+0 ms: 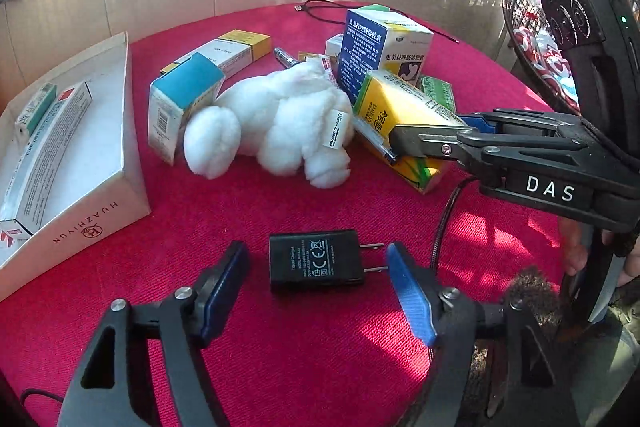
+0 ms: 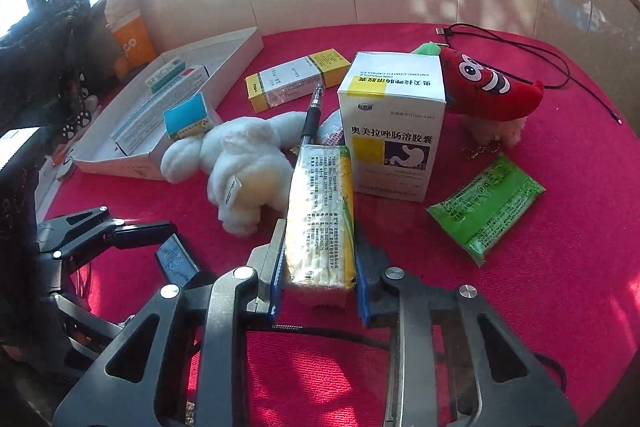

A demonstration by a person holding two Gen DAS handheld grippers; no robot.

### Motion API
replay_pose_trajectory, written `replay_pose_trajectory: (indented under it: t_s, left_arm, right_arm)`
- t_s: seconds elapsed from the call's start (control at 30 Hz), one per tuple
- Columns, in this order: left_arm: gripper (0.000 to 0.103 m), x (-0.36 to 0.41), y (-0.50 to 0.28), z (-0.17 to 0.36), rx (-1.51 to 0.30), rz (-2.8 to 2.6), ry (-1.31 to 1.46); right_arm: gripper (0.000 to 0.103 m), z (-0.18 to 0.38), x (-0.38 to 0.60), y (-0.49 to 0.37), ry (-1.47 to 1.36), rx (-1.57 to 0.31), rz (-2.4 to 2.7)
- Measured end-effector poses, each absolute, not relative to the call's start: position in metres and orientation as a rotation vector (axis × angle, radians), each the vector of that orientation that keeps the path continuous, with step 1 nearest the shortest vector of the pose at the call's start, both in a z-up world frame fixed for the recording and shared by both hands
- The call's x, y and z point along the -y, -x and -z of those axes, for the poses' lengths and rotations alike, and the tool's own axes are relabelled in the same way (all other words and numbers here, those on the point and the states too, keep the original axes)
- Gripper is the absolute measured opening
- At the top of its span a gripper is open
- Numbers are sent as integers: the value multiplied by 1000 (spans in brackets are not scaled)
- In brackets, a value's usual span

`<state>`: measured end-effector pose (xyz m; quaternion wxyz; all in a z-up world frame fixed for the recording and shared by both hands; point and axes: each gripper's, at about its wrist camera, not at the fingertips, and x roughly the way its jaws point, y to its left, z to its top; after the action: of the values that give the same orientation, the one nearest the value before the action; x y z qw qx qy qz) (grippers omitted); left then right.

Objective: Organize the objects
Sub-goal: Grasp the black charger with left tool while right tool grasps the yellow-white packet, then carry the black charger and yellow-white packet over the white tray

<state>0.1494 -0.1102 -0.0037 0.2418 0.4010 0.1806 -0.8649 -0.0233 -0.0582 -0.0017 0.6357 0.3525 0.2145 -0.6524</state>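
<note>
A black travel charger (image 1: 316, 259) lies flat on the red cloth between the blue pads of my left gripper (image 1: 316, 287). The pads stand apart from it on both sides, so this gripper is open. My right gripper (image 2: 320, 283) is shut on the near end of a long yellow box (image 2: 320, 211), with a pad pressed on each side. In the left wrist view the right gripper (image 1: 408, 147) reaches in from the right onto the same yellow box (image 1: 400, 111). A white plush toy (image 1: 276, 123) lies just left of that box.
A white cardboard tray (image 1: 80, 223) holding medicine boxes stands at the left. On the cloth lie a tall white-and-blue medicine box (image 2: 394, 123), a red chili plush (image 2: 492, 87), a green packet (image 2: 486, 203), a pen (image 2: 310, 115), a yellow-ended box (image 2: 296, 79) and a black cable (image 2: 552, 67).
</note>
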Motion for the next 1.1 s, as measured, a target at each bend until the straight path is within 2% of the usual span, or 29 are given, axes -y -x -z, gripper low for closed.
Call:
replay_pose_trajectory:
  t_s: [0.03, 0.33, 0.6, 1.1]
  left_arm:
    - [60, 111, -150, 3, -493, 2367, -1089]
    - [59, 112, -156, -1, -497, 2379, -1037]
    - [59, 105, -157, -17, -419, 2408, -965]
    - [59, 104, -167, -38, -375, 2414, -840]
  right_arm:
    - [26, 2, 57, 24, -805, -485, 1494]
    - [25, -5, 53, 30, -801, -433, 1525]
    - [25, -22, 44, 33, -770, -371, 1551]
    - [25, -40, 36, 25, -720, -343, 1538]
